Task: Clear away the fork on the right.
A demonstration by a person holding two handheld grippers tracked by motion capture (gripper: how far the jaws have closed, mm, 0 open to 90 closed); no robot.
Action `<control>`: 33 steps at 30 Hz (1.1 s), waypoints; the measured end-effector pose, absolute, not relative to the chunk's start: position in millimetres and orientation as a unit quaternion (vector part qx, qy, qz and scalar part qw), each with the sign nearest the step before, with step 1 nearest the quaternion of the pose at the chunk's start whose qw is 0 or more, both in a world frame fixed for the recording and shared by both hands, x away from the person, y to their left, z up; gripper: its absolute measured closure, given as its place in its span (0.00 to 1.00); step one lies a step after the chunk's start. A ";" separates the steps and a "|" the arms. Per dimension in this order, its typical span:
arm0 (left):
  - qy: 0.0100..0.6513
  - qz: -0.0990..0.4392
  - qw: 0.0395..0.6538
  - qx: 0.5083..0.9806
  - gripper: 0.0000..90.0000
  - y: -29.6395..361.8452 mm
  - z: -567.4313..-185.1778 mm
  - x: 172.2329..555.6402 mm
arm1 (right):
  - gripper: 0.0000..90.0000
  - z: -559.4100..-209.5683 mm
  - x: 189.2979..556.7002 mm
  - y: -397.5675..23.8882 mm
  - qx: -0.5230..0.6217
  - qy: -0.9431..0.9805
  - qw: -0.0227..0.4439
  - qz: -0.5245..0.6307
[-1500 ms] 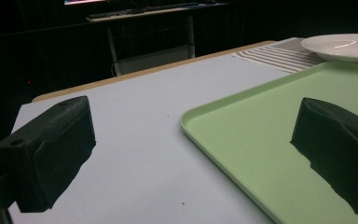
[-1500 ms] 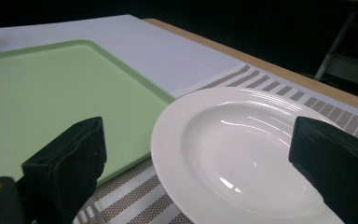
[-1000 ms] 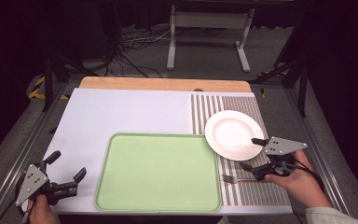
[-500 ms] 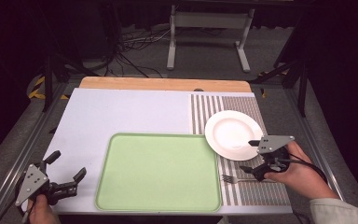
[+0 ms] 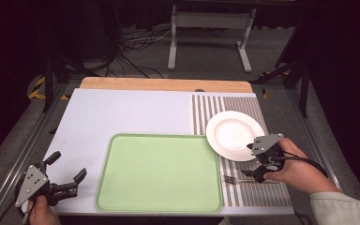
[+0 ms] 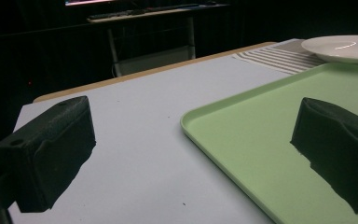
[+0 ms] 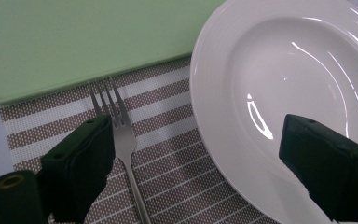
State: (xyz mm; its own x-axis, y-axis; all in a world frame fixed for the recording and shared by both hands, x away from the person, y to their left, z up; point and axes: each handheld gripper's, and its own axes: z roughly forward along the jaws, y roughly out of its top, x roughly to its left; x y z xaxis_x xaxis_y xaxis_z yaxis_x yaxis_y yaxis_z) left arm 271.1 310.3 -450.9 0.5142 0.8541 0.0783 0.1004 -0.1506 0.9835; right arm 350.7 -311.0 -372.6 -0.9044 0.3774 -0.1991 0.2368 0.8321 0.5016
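Observation:
A white plate [image 5: 233,133] lies on the striped placemat [image 5: 267,194] at the right. Just in front of it rests a silver fork [image 5: 233,179], tines toward the green tray [image 5: 159,171]. My right gripper [image 5: 249,160] is open above the plate's near rim and the fork. In the right gripper view, the right gripper [image 7: 203,172] has one jaw next to the fork [image 7: 123,140] and the other over the plate [image 7: 284,79]. My left gripper [image 5: 68,166] stands open at the table's front left corner. The left gripper [image 6: 193,154] straddles the tray's edge [image 6: 261,135] with nothing in it.
The pale table top [image 5: 122,112] stretches behind the tray, with a wooden strip [image 5: 168,84] along its far edge. Beyond the table are a metal stand [image 5: 211,28] and cables on the floor. The tray [image 7: 74,42] borders the placemat [image 7: 168,154].
My right hand has shifted a little to the left, bringing its gripper over the plate's near rim and the fork. The left gripper has stayed put.

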 end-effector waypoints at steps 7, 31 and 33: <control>0.353 0.344 0.548 0.676 0.00 310.4 -450.9 271.1 | 0.13 -373.8 352.7 -308.3 0.153 0.955 0.130 0.216; 0.353 0.345 0.547 0.677 0.00 310.1 -451.1 271.2 | 0.31 -384.6 351.3 -308.1 0.118 0.980 0.071 0.143; 0.352 0.345 0.548 0.676 0.00 309.7 -451.4 271.5 | 0.35 -386.5 350.5 -308.2 0.124 0.982 0.061 0.126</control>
